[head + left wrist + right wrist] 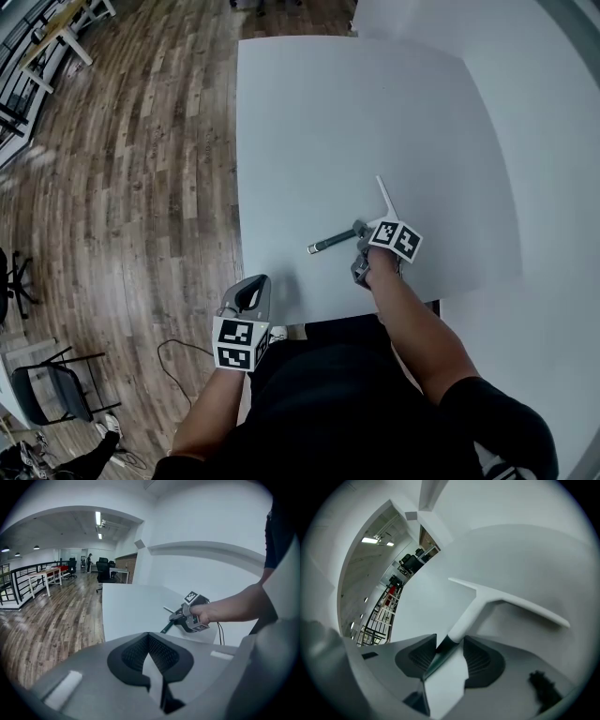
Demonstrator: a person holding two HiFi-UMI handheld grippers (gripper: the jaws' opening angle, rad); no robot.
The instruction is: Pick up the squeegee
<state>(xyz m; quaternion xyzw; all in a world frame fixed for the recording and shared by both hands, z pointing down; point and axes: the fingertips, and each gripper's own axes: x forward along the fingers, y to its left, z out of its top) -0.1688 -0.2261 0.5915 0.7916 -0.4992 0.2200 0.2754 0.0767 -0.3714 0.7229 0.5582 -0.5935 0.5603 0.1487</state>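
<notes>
The squeegee [330, 244] lies on the white table [319, 112], near its front edge. It has a dark handle and a white neck and blade [506, 603]. My right gripper [359, 246] is down at the table and open, its pads on either side of the dark handle [440, 652] without pressing on it. The left gripper view shows the same gripper [180, 618] over the squeegee's dark handle [167, 627]. My left gripper [251, 283] hangs off the table's front left corner. It is shut on nothing, pad tips [148, 634] together.
The table's left edge [238, 169] drops to a wooden floor [131, 187]. A black cable [173, 349] and a chair [56, 386] are on the floor at the lower left. A white wall [553, 169] runs along the table's right side.
</notes>
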